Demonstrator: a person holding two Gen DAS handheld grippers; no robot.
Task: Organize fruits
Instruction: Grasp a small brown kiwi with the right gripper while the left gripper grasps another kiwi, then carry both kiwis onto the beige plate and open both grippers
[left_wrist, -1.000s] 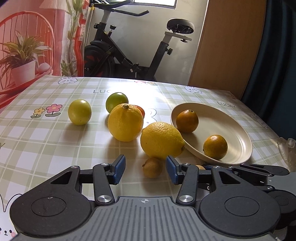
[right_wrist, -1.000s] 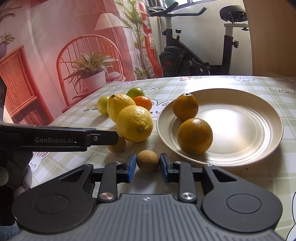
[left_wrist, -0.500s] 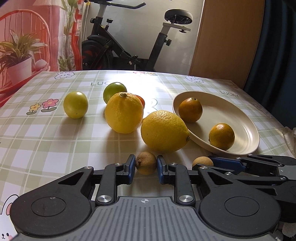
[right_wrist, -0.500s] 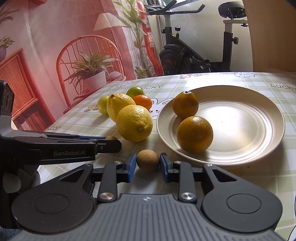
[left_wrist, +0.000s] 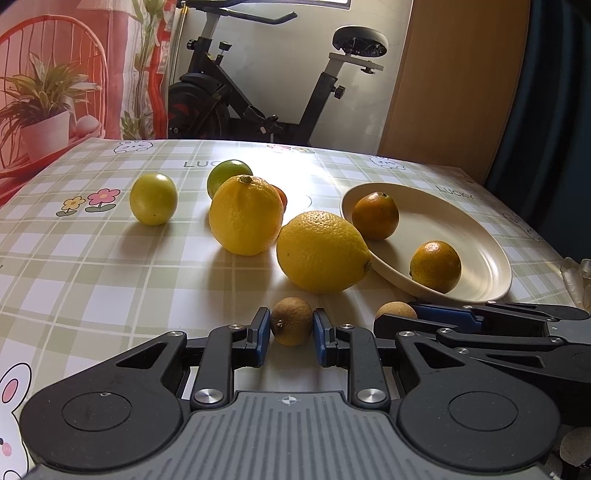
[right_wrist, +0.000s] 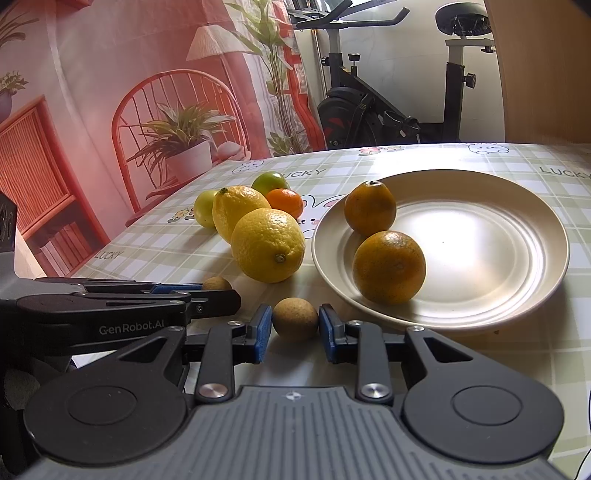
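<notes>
Since a second ago, left tool (left_wrist: 290, 329) narrowed from spread to pinching a small brown fruit (left_wrist: 291, 326) on the table (left_wrist: 92, 266). Right tool (right_wrist: 295, 329) pinching its own brown fruit (right_wrist: 295, 319), nearer the plate (right_wrist: 517, 295), just ahead-right.

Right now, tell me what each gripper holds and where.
Left gripper pinches a small brown fruit across its sides. Right gripper pinches another brown fruit likewise.

A home: behind the checked tablecloth (left_wrist: 92, 258) stands an exercise bike (left_wrist: 258, 92), beside a printed curtain (right_wrist: 129, 92).
</notes>
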